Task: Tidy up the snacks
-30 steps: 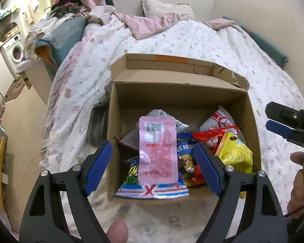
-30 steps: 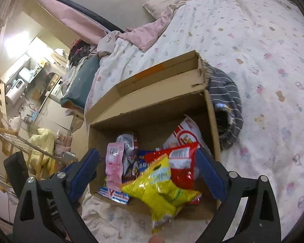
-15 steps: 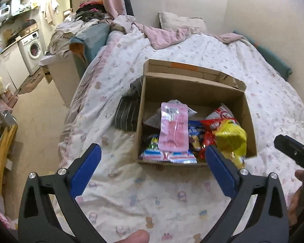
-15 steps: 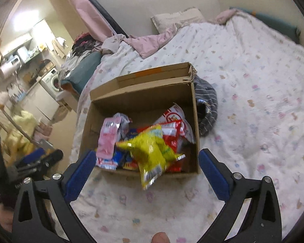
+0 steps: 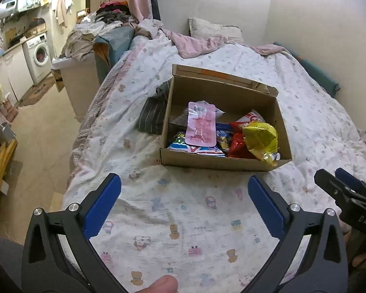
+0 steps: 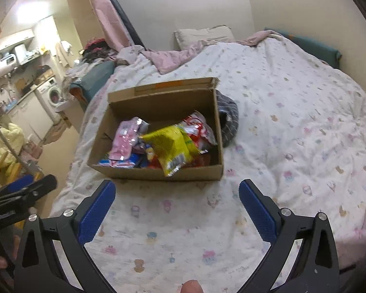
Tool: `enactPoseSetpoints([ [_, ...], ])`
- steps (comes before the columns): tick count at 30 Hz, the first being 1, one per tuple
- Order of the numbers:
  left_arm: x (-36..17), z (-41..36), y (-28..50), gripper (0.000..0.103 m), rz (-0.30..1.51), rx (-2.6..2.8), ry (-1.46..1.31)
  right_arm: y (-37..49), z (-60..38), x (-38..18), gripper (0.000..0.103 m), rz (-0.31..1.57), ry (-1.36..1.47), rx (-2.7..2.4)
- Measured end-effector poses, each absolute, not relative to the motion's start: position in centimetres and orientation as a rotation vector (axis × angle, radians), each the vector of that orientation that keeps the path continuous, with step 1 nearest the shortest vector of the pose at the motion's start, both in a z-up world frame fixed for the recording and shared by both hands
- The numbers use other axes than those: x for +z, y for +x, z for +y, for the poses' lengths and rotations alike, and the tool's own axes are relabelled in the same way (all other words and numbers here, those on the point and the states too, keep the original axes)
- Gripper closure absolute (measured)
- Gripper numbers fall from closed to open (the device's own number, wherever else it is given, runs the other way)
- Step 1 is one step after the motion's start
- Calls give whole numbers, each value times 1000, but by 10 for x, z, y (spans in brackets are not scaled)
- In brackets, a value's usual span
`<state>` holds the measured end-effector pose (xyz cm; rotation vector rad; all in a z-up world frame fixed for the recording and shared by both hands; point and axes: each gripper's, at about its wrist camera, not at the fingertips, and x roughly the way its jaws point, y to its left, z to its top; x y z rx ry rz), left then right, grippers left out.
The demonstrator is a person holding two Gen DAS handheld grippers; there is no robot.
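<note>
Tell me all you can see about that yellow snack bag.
The crinkly yellow foil snack bag lies tilted on top of the other packets in the open brown cardboard box on the bed. Its silvery crimped end hangs over the box's near wall. It rests against a red packet. Neither gripper touches it.

We find the cardboard box point(image 5: 225, 163) resting on the bed point(image 5: 183, 210), open side up, with its raised flap point(image 5: 222, 75) on the far side. Inside it, the flat pouch point(image 5: 202, 127) lies on top at the left, and the crumpled bag point(image 5: 261, 139) lies at the right, hanging over the near wall. Beneath and between them lie further snack packets point(image 5: 195, 147). A folded striped cloth point(image 5: 152, 114) lies on the bed touching the box's left wall. The pillow point(image 5: 214, 28) sits at the head of the bed, behind the box. A washing machine point(image 5: 39, 57) stands far left, beyond the floor.
</note>
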<state>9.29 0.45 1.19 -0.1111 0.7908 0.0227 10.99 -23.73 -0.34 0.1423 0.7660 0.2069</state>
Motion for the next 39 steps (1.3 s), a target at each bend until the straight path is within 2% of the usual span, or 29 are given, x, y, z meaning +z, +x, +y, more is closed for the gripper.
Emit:
enactPoseSetpoints([
  [39,3,3,98,0,796,53,-108,114,-241,-8,0,752,119,171],
])
